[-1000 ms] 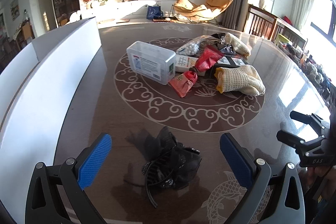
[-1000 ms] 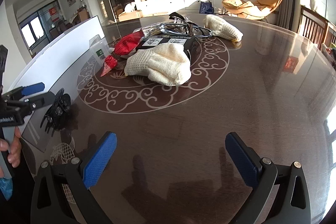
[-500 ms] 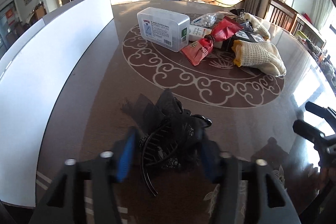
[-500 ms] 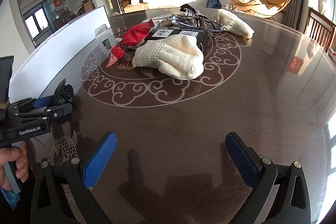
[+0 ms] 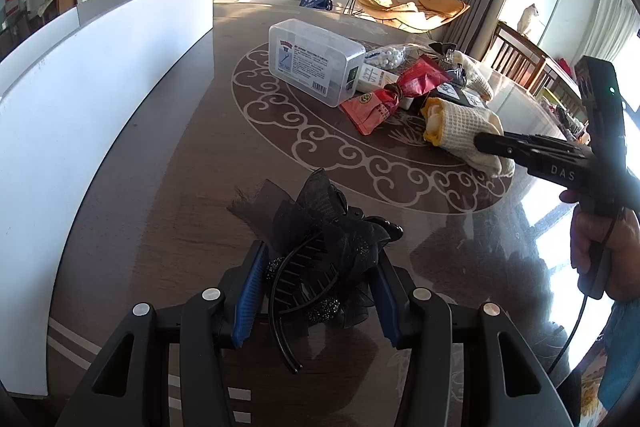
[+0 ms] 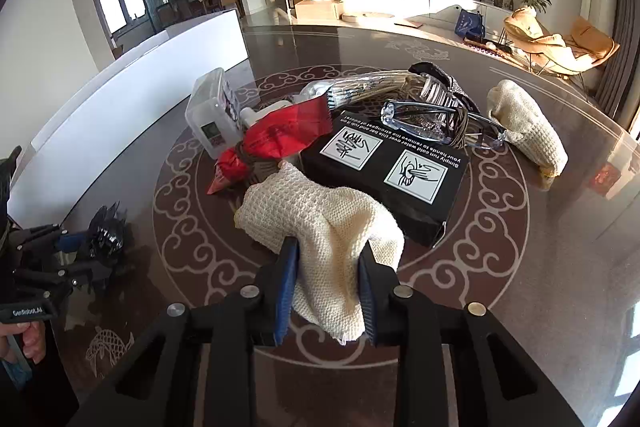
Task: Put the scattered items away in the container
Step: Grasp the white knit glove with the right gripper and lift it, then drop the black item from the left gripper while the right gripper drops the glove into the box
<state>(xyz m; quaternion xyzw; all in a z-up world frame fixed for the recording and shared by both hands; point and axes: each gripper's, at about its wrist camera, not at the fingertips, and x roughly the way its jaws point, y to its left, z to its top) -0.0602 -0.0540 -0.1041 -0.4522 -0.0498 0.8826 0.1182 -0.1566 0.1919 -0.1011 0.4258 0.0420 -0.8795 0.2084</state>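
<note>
My left gripper [image 5: 316, 267] is shut on a black frilly hair clip [image 5: 320, 227] that rests on the brown table. My right gripper [image 6: 327, 259] is shut on the near end of a cream knitted glove [image 6: 320, 223], which lies against a black box [image 6: 392, 171]. The white container [image 5: 80, 99] runs along the table's left side, also seen in the right wrist view [image 6: 132, 99]. The right gripper shows in the left wrist view [image 5: 492, 143], touching the glove [image 5: 460, 127]. The left gripper shows in the right wrist view [image 6: 76, 247].
In the table's middle lie a clear plastic box [image 5: 312, 63], a red packet [image 5: 384, 99], a bag of white beads [image 5: 388, 55], clear glasses [image 6: 432, 119] and a second cream glove [image 6: 528, 135]. The table edge is near on the right.
Both grippers went from wide open to shut. The left one moved forward and closed on the hair clip. The right one moved forward to the pile and closed on the cream glove.
</note>
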